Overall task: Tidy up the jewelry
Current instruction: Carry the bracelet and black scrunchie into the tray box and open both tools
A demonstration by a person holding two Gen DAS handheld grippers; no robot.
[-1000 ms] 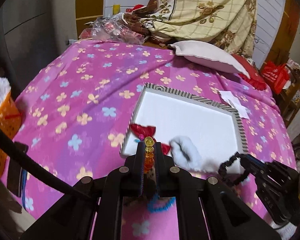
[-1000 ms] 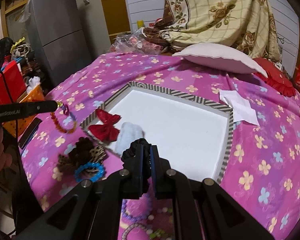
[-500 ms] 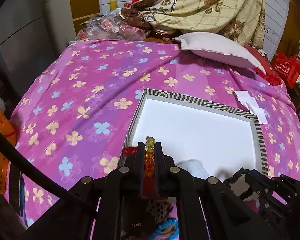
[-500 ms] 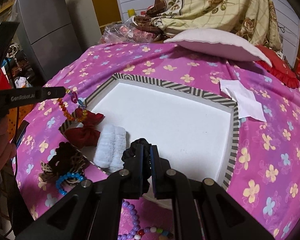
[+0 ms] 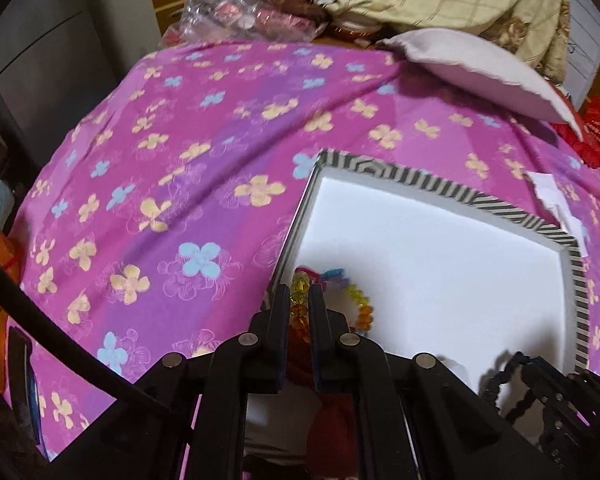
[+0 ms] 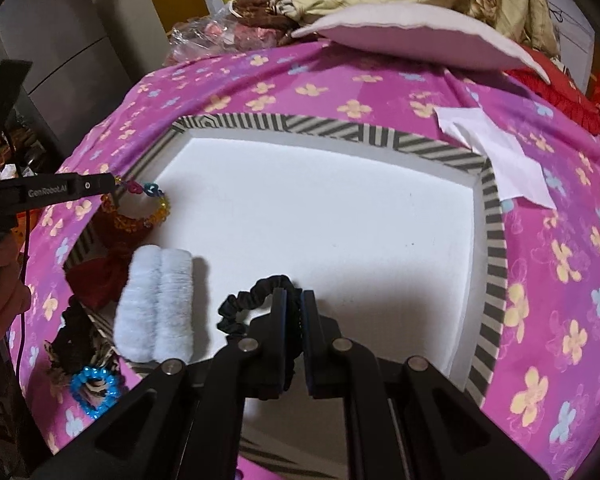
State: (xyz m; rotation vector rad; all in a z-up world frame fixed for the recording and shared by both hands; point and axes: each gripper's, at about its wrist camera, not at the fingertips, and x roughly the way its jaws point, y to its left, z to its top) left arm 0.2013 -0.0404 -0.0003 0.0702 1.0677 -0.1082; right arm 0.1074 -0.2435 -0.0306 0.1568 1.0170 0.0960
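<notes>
A shallow white tray with a striped rim [image 6: 496,240] [image 5: 432,188] lies on the pink flowered bedspread. My left gripper [image 5: 300,300] is shut on an amber and yellow bead bracelet [image 5: 360,308], held just over the tray's near left corner; it also shows in the right wrist view [image 6: 140,216]. My right gripper [image 6: 294,304] is shut on a black scrunchie [image 6: 252,300], low over the tray's near edge. A pale blue fluffy scrunchie [image 6: 156,304] and a red bow [image 6: 100,276] lie in the tray's near left part.
A blue bead bracelet [image 6: 96,388] and a brown leopard hair tie [image 6: 72,344] lie on the bedspread left of the tray. White paper [image 6: 500,152] lies past the tray's right corner. A pillow [image 6: 412,36] and blankets sit at the back.
My left gripper has moved right and forward with the bead bracelet, from over the bedspread to over the tray's left corner. My right gripper has moved forward with the black scrunchie.
</notes>
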